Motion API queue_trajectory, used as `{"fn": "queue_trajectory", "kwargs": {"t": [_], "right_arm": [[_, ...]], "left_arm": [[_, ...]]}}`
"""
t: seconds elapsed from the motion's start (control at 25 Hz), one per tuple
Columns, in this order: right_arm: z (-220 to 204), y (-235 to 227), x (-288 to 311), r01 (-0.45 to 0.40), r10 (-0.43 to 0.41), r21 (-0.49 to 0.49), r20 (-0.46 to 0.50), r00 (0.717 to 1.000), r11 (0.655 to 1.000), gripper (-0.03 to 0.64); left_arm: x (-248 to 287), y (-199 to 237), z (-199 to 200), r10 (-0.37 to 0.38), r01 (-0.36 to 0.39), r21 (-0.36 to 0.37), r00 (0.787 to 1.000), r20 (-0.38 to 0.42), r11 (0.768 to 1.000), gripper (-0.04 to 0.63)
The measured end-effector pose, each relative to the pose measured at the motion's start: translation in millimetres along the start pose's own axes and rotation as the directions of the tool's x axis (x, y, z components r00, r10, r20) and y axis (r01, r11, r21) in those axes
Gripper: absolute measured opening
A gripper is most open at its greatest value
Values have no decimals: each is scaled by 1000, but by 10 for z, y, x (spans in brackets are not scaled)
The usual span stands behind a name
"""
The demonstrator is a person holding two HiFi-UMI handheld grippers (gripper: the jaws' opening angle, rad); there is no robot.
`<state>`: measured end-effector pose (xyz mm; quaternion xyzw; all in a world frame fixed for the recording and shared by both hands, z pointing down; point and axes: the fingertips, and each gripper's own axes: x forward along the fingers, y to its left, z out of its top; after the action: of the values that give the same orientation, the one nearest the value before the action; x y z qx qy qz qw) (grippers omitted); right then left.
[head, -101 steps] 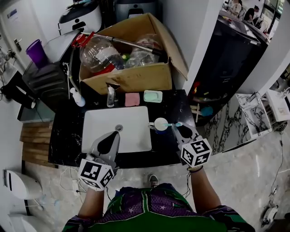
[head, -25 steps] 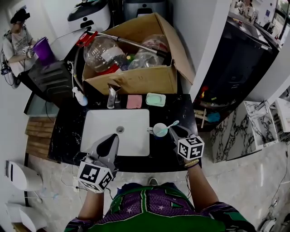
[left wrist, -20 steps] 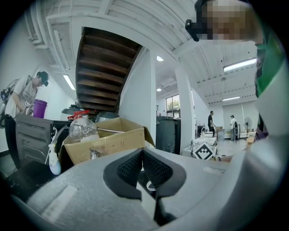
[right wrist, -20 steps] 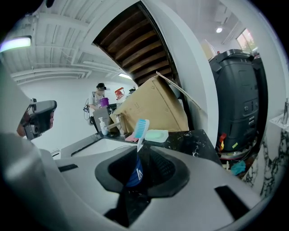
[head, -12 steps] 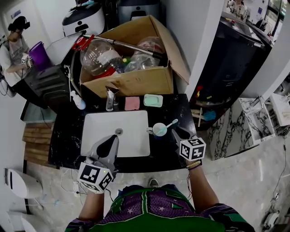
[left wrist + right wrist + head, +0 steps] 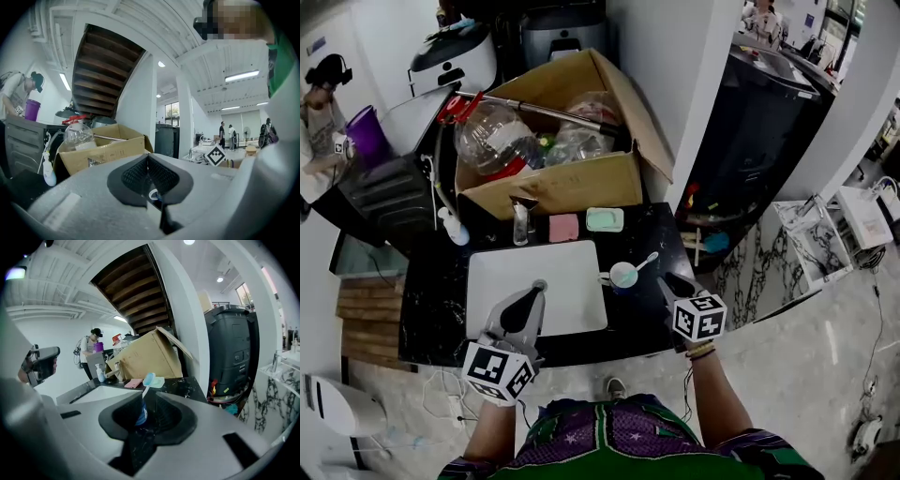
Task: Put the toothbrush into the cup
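A pale blue cup (image 6: pixel 623 275) stands on the black counter just right of the white sink (image 6: pixel 502 272). The toothbrush (image 6: pixel 649 260) rests in it, its head leaning up and to the right. My right gripper (image 6: pixel 669 278) hovers just right of the cup, slightly open, with nothing between its fingers. In the right gripper view the cup (image 6: pixel 140 414) and the toothbrush head (image 6: pixel 148 378) show past my right gripper (image 6: pixel 144 397). My left gripper (image 6: pixel 538 286) hangs over the sink's front part, shut and empty; in the left gripper view my left gripper (image 6: pixel 148 157) has its pads together.
A big cardboard box (image 6: pixel 562 187) full of plastic bottles stands behind the sink. In front of it are a faucet (image 6: pixel 520 220), a pink block (image 6: pixel 563 227) and a green soap dish (image 6: pixel 604 218). A pump bottle (image 6: pixel 450 225) stands left. A person (image 6: pixel 319 122) is at far left.
Four seconds ago the toothbrush lay across the cup at the right gripper's tips. Now it leans in the cup on its own, with the right gripper slightly back. The left gripper has barely moved.
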<state>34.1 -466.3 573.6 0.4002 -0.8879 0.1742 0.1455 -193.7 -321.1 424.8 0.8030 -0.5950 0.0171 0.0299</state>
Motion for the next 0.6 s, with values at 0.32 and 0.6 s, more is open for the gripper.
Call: {"fn": "queue_trajectory", "kwargs": {"t": [0.32,0.6], "right_arm": [[63,178,-276,39,-39,-4,25,999,999,74],[152,356,-556,74,-74,0,73,995,997,74]], "left_arm": [[-158,95,23,-29,29,-16,999,16,999,17],[-382,120,77,-51,52,-12,998,33,999,17]]}}
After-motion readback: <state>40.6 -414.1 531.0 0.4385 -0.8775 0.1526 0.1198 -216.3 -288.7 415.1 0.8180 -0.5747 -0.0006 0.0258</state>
